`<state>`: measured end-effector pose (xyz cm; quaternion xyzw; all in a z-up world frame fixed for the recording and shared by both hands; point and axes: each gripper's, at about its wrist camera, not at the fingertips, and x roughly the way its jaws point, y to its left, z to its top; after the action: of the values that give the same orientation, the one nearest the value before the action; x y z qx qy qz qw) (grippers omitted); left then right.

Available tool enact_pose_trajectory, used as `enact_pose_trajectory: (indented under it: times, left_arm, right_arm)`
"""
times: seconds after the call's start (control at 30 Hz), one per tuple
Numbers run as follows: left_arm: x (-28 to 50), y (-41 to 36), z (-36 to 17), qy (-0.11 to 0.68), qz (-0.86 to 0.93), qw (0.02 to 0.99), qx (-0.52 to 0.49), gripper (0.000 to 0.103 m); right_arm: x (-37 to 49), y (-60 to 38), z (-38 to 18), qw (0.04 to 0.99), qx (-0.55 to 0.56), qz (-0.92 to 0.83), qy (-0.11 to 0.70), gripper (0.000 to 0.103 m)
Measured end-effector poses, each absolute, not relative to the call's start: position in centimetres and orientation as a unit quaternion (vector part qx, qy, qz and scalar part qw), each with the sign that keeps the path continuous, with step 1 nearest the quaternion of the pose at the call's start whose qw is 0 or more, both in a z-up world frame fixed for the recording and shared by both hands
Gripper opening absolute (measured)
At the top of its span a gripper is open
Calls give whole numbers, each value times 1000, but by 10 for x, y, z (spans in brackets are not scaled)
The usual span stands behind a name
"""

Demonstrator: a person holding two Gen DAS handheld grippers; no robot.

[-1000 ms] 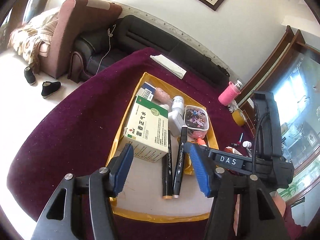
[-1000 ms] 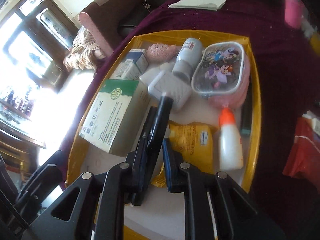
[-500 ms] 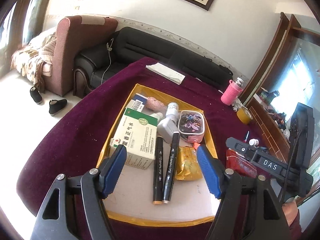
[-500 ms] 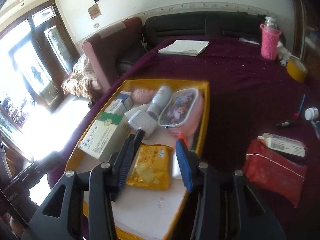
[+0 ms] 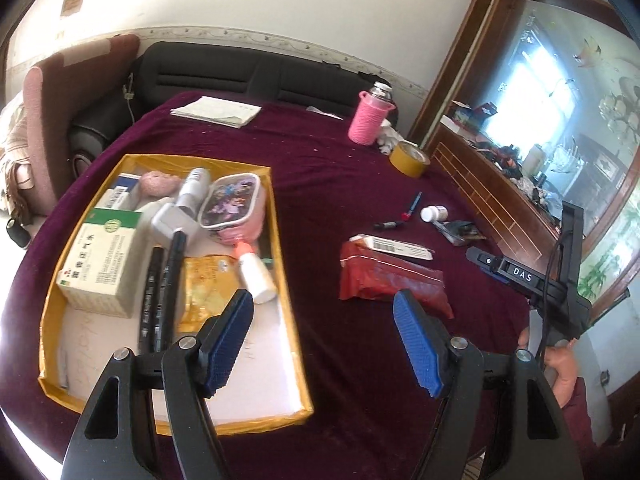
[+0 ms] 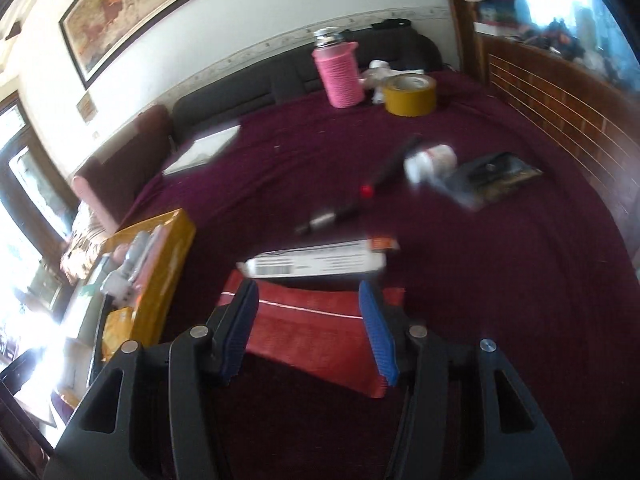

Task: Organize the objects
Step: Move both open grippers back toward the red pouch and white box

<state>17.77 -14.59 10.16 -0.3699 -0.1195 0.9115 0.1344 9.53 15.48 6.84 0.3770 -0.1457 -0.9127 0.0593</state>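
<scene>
Left gripper (image 5: pixel 323 338) spread wide and empty above the purple cloth (image 5: pixel 340 184), between the yellow tray (image 5: pixel 280 248) and the red pouch (image 5: pixel 384 280). Right gripper (image 6: pixel 310 328) opening, nothing pinched, hovering over that same red pouch with a white box (image 6: pixel 316 265) lying just beyond. In the tray: green-and-white box (image 5: pixel 100 256), two black markers (image 5: pixel 162 280) side by side, glue bottle (image 5: pixel 256 272), pink case (image 5: pixel 234 208). Loose on the cloth: pens (image 5: pixel 400 218), small white bottle (image 5: pixel 434 213), tape roll (image 5: pixel 408 158), pink flask (image 5: pixel 370 118).
</scene>
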Motion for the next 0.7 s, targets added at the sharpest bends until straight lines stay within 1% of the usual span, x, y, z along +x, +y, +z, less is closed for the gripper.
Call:
enact_pose_trajectory:
  times: [0.1, 0.2, 0.3, 0.37, 0.5, 0.7]
  left_arm:
    - [175, -119, 98, -106, 905, 162, -379, 67]
    - [172, -102, 93, -108, 898, 176, -389, 67]
    - [171, -96, 90, -114, 892, 188, -396, 67]
    - [172, -97, 89, -112, 892, 184, -398, 67]
    - [171, -106, 84, -125, 887, 180, -406, 67]
    - [172, -120, 78, -142, 886, 177, -405, 67]
  right_arm:
    - [101, 203, 72, 18, 373, -912, -169, 51]
    - [101, 239, 75, -14, 374, -909, -183, 51]
    - [87, 258, 74, -22, 398, -899, -179, 51]
    - [77, 257, 73, -4, 418, -890, -181, 51]
    - [51, 221, 64, 79, 457, -868, -178, 51]
    - [20, 166, 34, 110, 503, -839, -172, 51]
